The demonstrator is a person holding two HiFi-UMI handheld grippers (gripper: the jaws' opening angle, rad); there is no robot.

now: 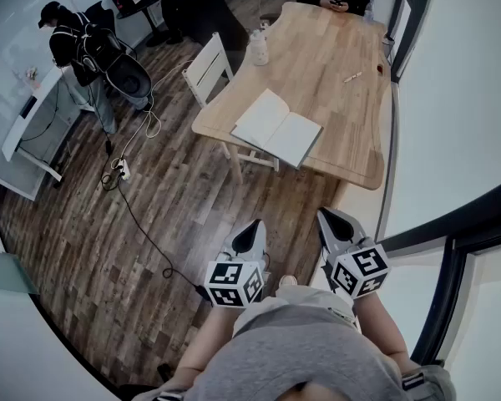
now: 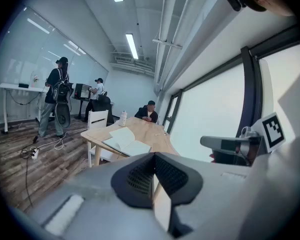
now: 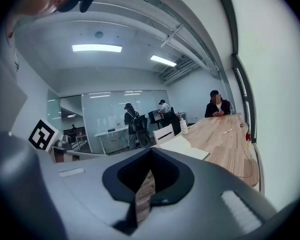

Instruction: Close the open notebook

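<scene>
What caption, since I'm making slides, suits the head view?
Left gripper and right gripper, both shut, hover short of the wooden table bearing the open notebook.

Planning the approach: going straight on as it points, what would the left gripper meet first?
Probably the open notebook on the table's near end; nothing stands nearer, though depth is unclear.

The notebook (image 1: 277, 128) lies open and flat, its two blank white pages facing up with the spine crease between them. It rests on the wooden table (image 1: 334, 78), at the table's near end by a corner. It is turned at a slant, with its corners close to the table's edges.
</scene>
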